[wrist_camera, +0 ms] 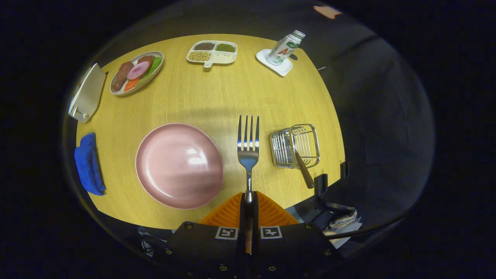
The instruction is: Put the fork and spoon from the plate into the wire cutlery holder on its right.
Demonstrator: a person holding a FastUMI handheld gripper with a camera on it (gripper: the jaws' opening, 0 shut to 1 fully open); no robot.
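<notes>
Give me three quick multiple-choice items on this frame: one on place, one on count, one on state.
1. The wire cutlery holder stands:
A. right of the pink plate
B. on the plate
C. beside the bottle

2. Tines on the fork:
A. two
B. three
C. four

3. The gripper is:
A. open over the plate
B. shut on the fork's handle
C. shut on the blue cloth

Answers: 1 A, the holder sits right of the plate; 2 C, four tines show; 3 B, both fingers clamp the handle.
</notes>
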